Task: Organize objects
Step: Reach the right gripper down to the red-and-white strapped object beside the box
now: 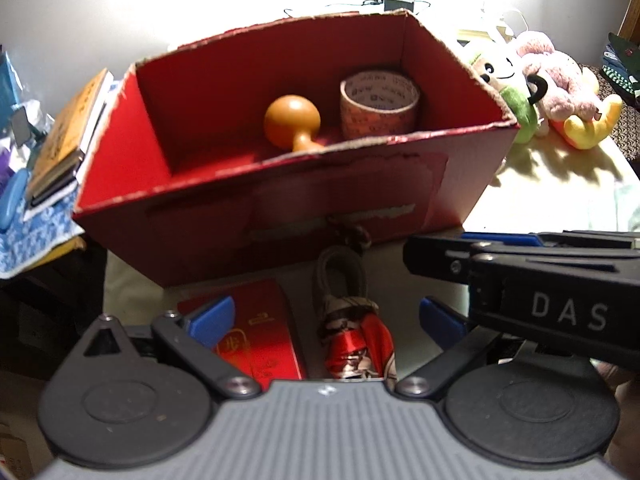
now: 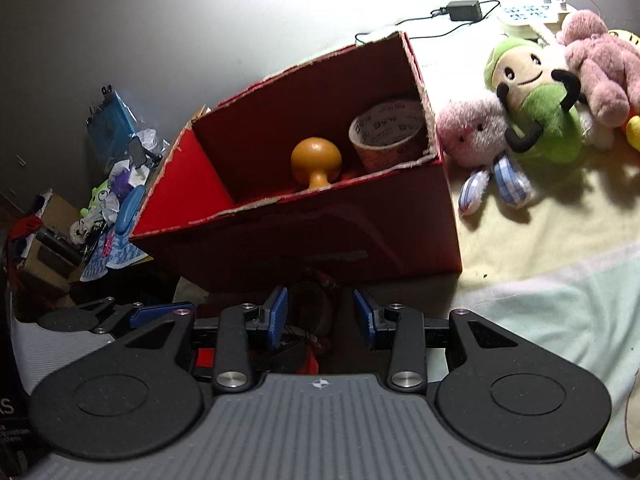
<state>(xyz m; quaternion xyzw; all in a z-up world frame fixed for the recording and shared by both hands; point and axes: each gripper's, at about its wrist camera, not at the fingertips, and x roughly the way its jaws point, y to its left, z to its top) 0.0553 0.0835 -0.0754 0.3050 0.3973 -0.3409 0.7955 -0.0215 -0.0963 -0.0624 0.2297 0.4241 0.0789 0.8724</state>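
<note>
An open red cardboard box (image 1: 280,200) (image 2: 320,232) holds an orange wooden knob (image 1: 294,122) (image 2: 316,162) and a roll of printed tape (image 1: 378,106) (image 2: 386,138). In front of it lie a flat red packet (image 1: 256,336) and a red patterned bundle with a dark strap loop (image 1: 352,320) (image 2: 310,304). My left gripper (image 1: 326,320) stands open, its blue pads apart over the packet and the bundle. My right gripper (image 2: 320,316) (image 1: 432,256) is half open; the strap loop lies between its pads, and they do not press on it. The left gripper (image 2: 160,314) shows beside it.
Plush toys (image 2: 536,112) (image 1: 552,88) lie on the pale blanket (image 2: 540,240) right of the box. A power strip and charger (image 2: 464,10) sit behind. Books (image 1: 68,136) and a pile of clutter (image 2: 116,184) stand left of the box.
</note>
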